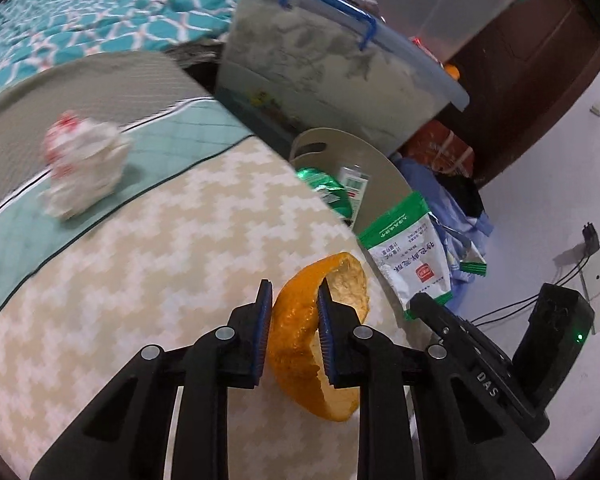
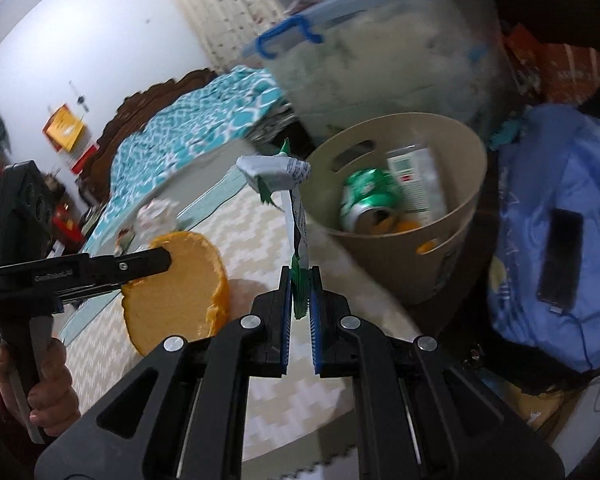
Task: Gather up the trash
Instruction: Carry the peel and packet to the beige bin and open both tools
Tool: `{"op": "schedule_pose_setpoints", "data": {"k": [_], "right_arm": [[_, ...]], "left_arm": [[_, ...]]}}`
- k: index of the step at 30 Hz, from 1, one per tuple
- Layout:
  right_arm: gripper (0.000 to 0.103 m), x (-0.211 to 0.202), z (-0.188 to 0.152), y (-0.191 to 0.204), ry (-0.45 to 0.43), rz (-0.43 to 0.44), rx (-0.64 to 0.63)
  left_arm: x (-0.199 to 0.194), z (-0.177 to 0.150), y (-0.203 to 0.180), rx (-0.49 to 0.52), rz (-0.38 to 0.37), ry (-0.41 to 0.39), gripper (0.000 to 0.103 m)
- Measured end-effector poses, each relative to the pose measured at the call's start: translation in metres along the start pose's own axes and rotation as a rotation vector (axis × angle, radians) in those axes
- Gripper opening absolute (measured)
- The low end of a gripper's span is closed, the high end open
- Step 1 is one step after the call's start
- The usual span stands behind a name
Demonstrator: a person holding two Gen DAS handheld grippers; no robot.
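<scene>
My left gripper (image 1: 294, 300) is shut on a large piece of orange peel (image 1: 300, 340), held above the patterned bed cover; the peel also shows in the right wrist view (image 2: 180, 292). My right gripper (image 2: 300, 280) is shut on a green and white snack wrapper (image 2: 296, 208), seen from the left wrist view (image 1: 412, 256) hanging beside the bin. The beige trash bin (image 2: 452, 240) stands just past the bed edge, holding a green can (image 2: 370, 198), a carton and peel bits. A crumpled white and red paper ball (image 1: 82, 164) lies on the bed at the left.
A lidded clear storage box (image 1: 320, 60) with a blue handle stands behind the bin. A blue bag (image 2: 560, 240) with a black remote lies right of the bin. A teal patterned blanket (image 1: 100, 12) covers the far bed. The bed edge drops off near the bin.
</scene>
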State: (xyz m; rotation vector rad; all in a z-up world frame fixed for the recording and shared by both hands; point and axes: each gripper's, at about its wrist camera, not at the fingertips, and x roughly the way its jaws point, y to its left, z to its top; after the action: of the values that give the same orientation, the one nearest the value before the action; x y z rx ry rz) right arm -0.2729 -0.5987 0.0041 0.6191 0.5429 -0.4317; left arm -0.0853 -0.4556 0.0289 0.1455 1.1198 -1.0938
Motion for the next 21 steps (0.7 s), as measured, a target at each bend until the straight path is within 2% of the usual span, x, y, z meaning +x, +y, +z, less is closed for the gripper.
{"op": "schedule_pose_setpoints", "data": {"k": [4, 6, 7, 8, 11, 13, 15, 18, 21], "right_arm": [[0.01, 0.0, 0.001, -0.007, -0.007, 0.017, 0.012], [0.01, 0.006, 0.0, -0.008, 0.002, 0.024, 0.012], [0.01, 0.008, 0.0, -0.009, 0.006, 0.029, 0.015], [0.01, 0.009, 0.0, -0.008, 0.009, 0.032, 0.018], [0.01, 0.011, 0.0, -0.01, 0.008, 0.044, 0.027], [0.01, 0.01, 0.001, -0.011, 0.005, 0.048, 0.027], [0.01, 0.011, 0.002, -0.013, 0.002, 0.049, 0.03], [0.01, 0.013, 0.005, -0.016, -0.005, 0.045, 0.037], [0.01, 0.014, 0.013, -0.023, -0.025, 0.025, 0.048]], "left_arm": [[0.009, 0.008, -0.01, 0.019, 0.017, 0.002, 0.025], [0.011, 0.008, -0.01, 0.02, 0.03, -0.001, 0.05], [0.011, 0.007, -0.008, 0.013, 0.053, -0.008, 0.056], [0.011, 0.007, -0.006, 0.011, 0.06, -0.009, 0.058], [0.01, -0.001, -0.002, 0.019, 0.089, 0.0, 0.058], [0.011, -0.01, 0.001, 0.031, 0.096, 0.015, 0.052], [0.016, -0.016, 0.002, 0.063, 0.138, 0.032, 0.009], [0.02, -0.011, 0.003, 0.053, 0.109, 0.043, 0.009], [0.023, 0.007, -0.01, 0.066, 0.069, 0.025, 0.009]]}}
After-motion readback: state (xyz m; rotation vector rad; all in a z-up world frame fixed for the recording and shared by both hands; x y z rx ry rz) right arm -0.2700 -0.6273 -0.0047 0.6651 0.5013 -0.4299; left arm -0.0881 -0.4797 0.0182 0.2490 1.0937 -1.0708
